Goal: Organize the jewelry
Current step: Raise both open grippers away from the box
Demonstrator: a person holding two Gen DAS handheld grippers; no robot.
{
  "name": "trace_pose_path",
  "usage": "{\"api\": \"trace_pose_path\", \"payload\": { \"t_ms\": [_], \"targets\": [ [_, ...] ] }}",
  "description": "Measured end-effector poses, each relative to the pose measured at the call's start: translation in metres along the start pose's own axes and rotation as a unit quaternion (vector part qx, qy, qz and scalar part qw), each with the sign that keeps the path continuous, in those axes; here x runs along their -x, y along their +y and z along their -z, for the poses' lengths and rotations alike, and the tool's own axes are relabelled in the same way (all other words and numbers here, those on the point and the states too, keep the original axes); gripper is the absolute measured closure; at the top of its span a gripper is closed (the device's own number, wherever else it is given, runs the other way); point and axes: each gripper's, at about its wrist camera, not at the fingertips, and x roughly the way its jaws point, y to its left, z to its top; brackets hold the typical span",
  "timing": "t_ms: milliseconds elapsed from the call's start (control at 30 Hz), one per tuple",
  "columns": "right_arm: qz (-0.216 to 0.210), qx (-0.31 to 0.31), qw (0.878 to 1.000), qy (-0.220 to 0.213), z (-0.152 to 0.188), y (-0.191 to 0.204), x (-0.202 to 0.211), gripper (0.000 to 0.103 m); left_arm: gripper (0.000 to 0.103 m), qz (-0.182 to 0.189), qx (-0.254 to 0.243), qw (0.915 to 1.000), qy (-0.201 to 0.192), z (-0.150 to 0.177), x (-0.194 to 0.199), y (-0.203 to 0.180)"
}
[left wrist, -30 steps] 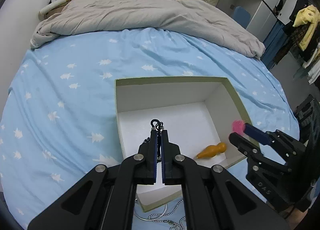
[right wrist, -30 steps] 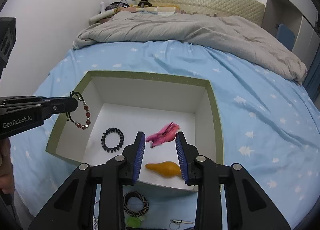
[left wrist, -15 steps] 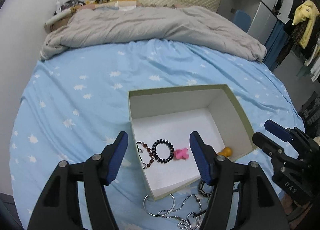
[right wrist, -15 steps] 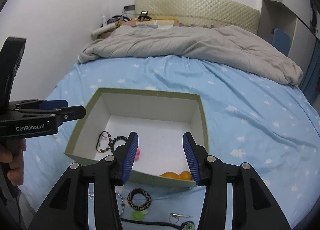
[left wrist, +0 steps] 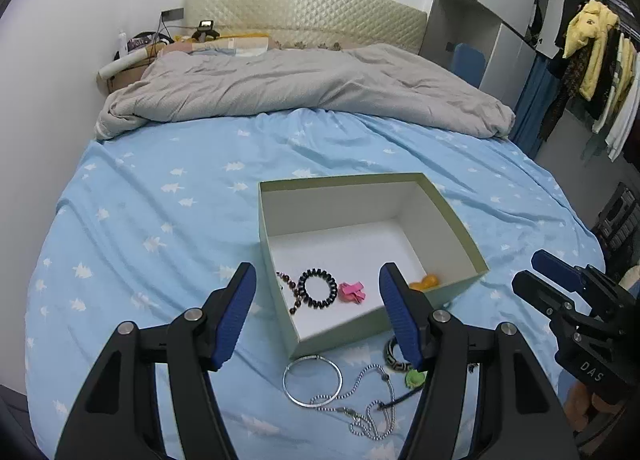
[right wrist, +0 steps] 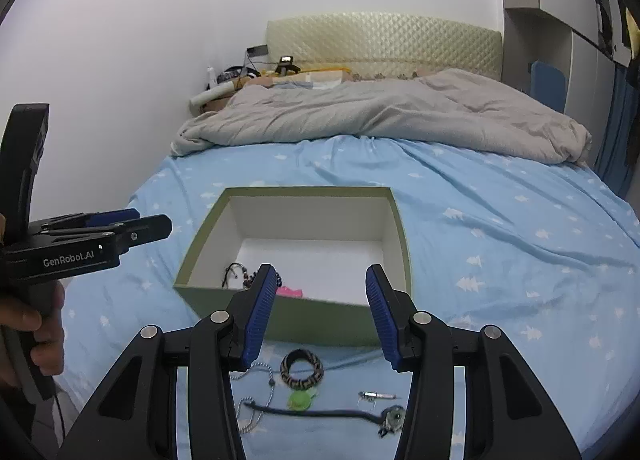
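Box (left wrist: 452, 216), green outside and white inside, open-topped, on the blue bed (left wrist: 168, 220); holds a bead bracelet (left wrist: 289, 289), a black coil band (left wrist: 317, 287), a pink clip (left wrist: 352, 292) and an orange piece (left wrist: 426, 281) in the near right corner. Loose on the bed, just in front of the box: silver hoop (left wrist: 312, 379), bead chain (left wrist: 360, 408), patterned bangle (right wrist: 301, 369), green charm (right wrist: 301, 400), black cord (right wrist: 320, 413) ending in a pendant (right wrist: 391, 417), small metal clasp (right wrist: 376, 395). Left gripper (left wrist: 318, 314): fingers spread, nothing between them, above the box's near left corner. Right gripper (right wrist: 320, 310): fingers spread, nothing between them, above the near wall and the bangle. Risks: the chain lies across the hoop and its tail appears to run close to the cord, though the view is too small to be sure, so lifting one may drag another along. The hoop and clasp lie flat on soft bedding; fingers may pinch sheet or slide off thin metal. The light box sits on a yielding mattress; a finger catching its near wall could tip or shove it and spill what is inside. Two grippers working the same small cluster may collide.
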Motion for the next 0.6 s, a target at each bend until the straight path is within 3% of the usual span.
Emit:
{"api": "trace_pose_path", "payload": {
  "t_ms": [233,600],
  "targets": [
    [0.021,0.002,1.000,-0.021,0.022,0.004,0.027,0.058,0.039,-0.008,-0.009,0.9996,-0.027,0.015,0.028,-0.008],
    [0.000,0.010,0.999,-0.047,0.065,0.018,0.061,0.058,0.039,-0.002,-0.004,0.9984,-0.057,0.057,0.060,-0.018]
  ]
}}
